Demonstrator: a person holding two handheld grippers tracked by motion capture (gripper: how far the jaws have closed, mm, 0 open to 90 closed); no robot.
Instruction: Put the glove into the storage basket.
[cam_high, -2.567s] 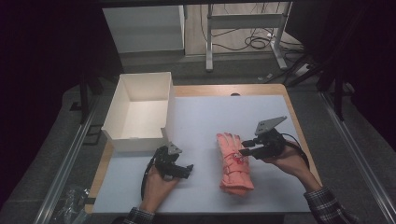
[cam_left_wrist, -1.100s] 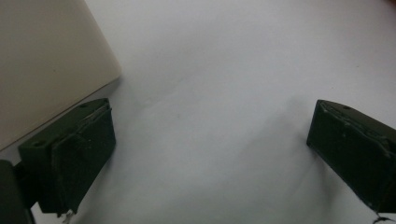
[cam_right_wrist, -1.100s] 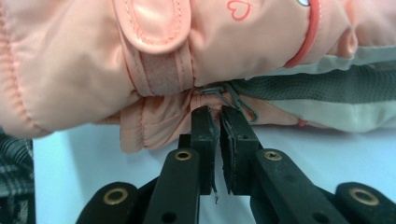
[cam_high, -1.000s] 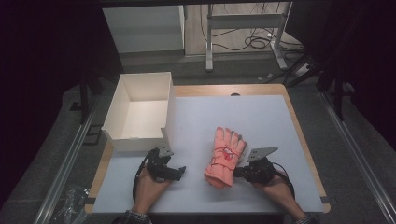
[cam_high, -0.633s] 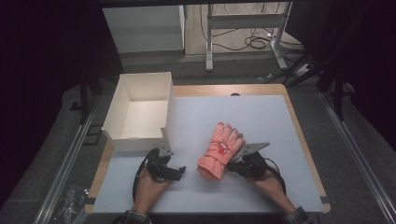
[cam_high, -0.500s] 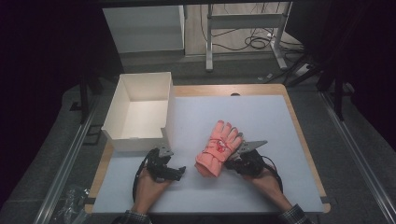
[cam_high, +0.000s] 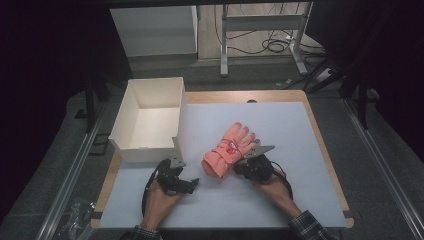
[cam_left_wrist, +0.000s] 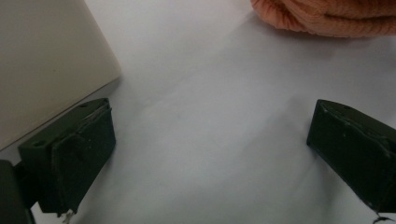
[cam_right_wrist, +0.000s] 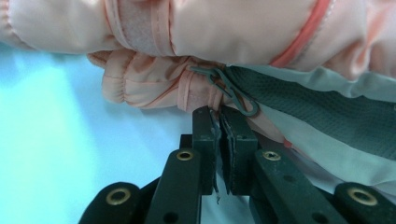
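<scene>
- The pair of salmon-pink padded winter gloves (cam_high: 229, 150) lies on the pale blue-grey mat (cam_high: 280, 120) that covers the wooden table (cam_high: 320, 145), a little to the front of the middle, with the cuffs toward the person and the glove fingers pointing away to the right.
- The right gripper (cam_high: 246, 165) touches the gloves at their right edge, near the cuff end. In the right gripper view its two black jaws stand pressed together on a thin fold of the pink fabric (cam_right_wrist: 219, 109), just beside a small dark plastic clip (cam_right_wrist: 233, 88) — so this gripper is closed on the gloves.
- The left gripper (cam_high: 186, 183) rests on the mat to the left of the gloves, apart from them. In the left gripper view its jaws are spread wide with bare mat between them; the knitted cuff of the gloves (cam_left_wrist: 327, 18) shows farther ahead at the upper right, not touched.
- The white open cardboard box (cam_high: 150, 120) stands at the left back of the table, just beside the left gripper; its wall (cam_left_wrist: 46, 65) shows close to the left jaw.
- Compared with 2.6 s ago, the gloves are now nearer to the middle and to the box, and they are turned — before they lay straight and more to the right side.
- The right gripper then was at the right of the gloves and farther back; now it is lower and closer to the person. The left gripper is nearly in the same place.
</scene>
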